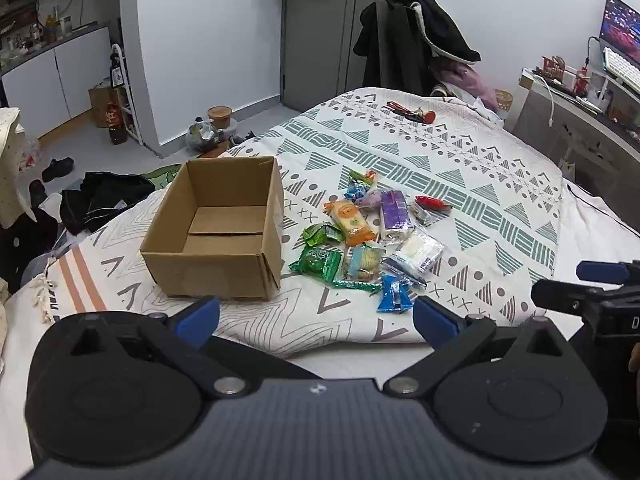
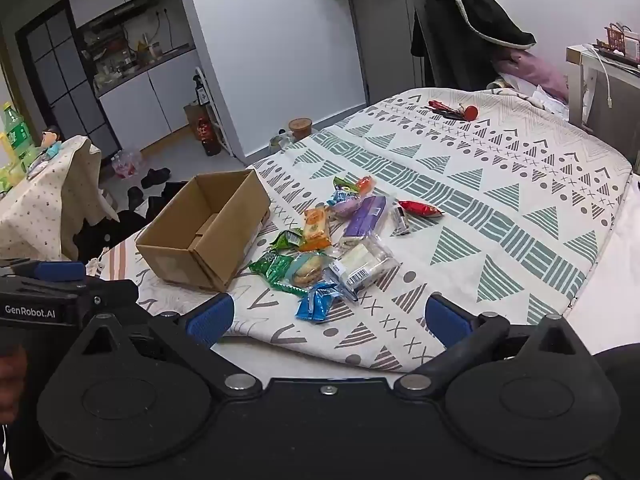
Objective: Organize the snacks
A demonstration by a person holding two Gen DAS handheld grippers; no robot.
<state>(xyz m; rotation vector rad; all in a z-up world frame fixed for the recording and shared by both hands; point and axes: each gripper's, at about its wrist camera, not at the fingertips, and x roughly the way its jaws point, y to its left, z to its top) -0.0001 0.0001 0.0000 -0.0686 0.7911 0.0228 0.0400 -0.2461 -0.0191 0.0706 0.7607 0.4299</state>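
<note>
An open cardboard box (image 1: 216, 232) stands empty on the patterned bedspread (image 1: 460, 184); it also shows in the right wrist view (image 2: 200, 236). To its right lies a loose pile of snack packets: an orange one (image 1: 350, 220), a purple one (image 1: 394, 212), a green one (image 1: 318, 260), a blue one (image 1: 394, 296), a red one (image 1: 432, 203) and several more. The same pile shows in the right wrist view (image 2: 332, 248). My left gripper (image 1: 316, 318) is open and empty, near the bed's front edge, short of the pile. My right gripper (image 2: 328, 320) is open and empty, just short of the blue packet (image 2: 316, 306).
A red-handled item (image 1: 412, 112) lies at the far end of the bed. A chair with dark clothes (image 1: 412, 40) stands behind it. A desk with a monitor (image 1: 620, 28) is at the right. Clothes and shoes (image 1: 100, 200) lie on the floor to the left.
</note>
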